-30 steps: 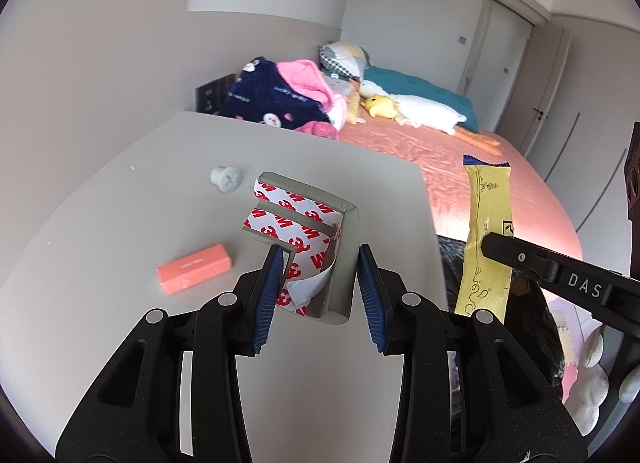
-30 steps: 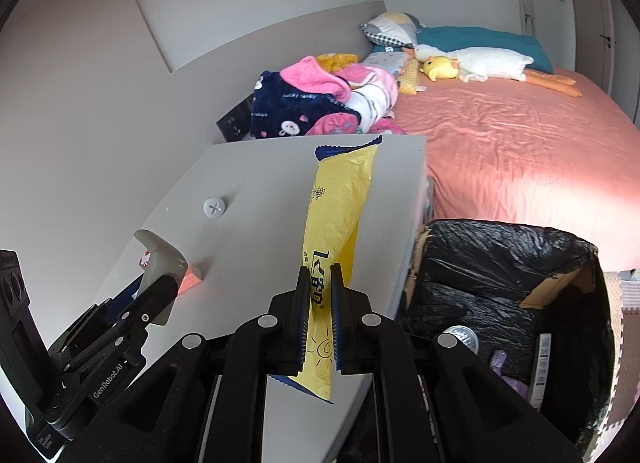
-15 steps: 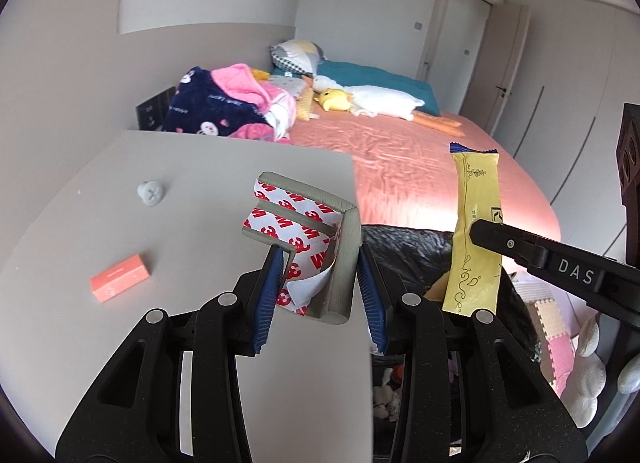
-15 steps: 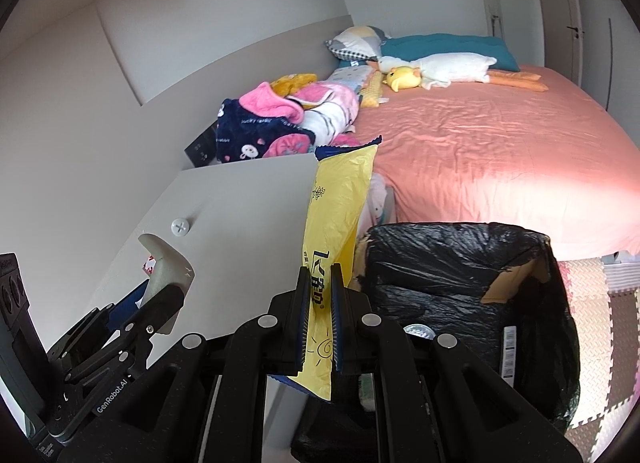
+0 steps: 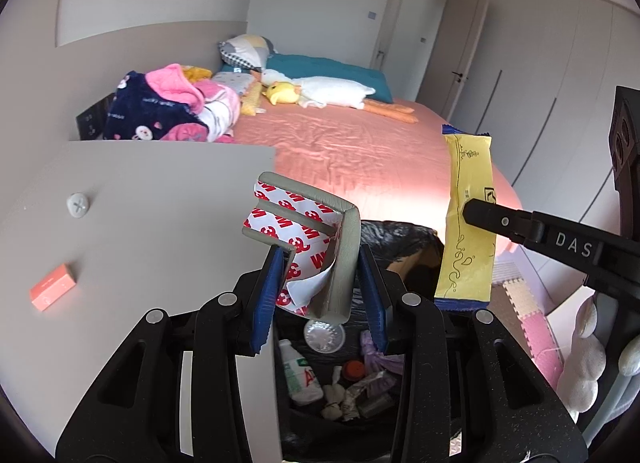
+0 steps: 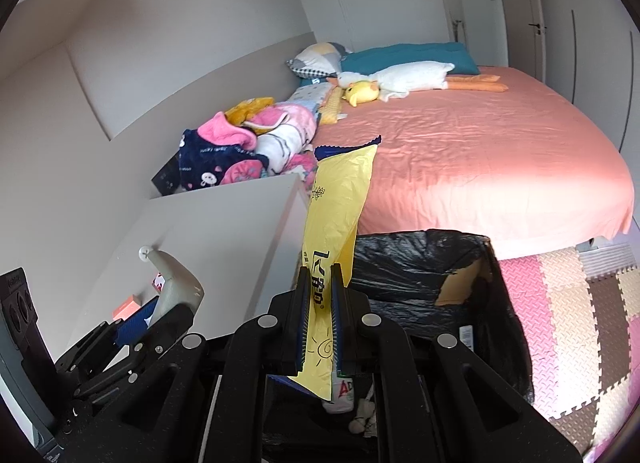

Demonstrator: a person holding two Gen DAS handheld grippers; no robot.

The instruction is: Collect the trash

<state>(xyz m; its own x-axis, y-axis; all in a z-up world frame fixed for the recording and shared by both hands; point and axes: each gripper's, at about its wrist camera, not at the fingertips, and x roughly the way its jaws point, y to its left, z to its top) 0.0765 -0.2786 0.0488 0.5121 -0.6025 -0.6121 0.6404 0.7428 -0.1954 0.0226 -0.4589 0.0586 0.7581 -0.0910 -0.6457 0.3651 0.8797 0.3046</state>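
My left gripper (image 5: 318,259) is shut on a grey foam corner guard (image 5: 340,247) with red-and-white tape backing peeling off it. It hangs over the black-lined trash bin (image 5: 400,231), where a bottle and scraps lie at the bottom. My right gripper (image 6: 320,283) is shut on a long yellow snack wrapper (image 6: 340,199), upright over the near left rim of the same bin (image 6: 420,263). In the left wrist view the wrapper (image 5: 468,199) and the right gripper (image 5: 476,209) show at the right. In the right wrist view the corner guard (image 6: 176,279) shows at lower left.
A grey tabletop (image 5: 140,191) lies left of the bin, with a small orange box (image 5: 52,292) and a white screw cap (image 5: 78,205) on it. Behind is a bed with a pink sheet (image 6: 460,151), plush toys and clothes. Foam floor mats (image 6: 580,323) lie right of the bin.
Both grippers have swung right from over the table to above the trash bin, still holding the corner guard and the wrapper. The bin's contents have come into the left wrist view.
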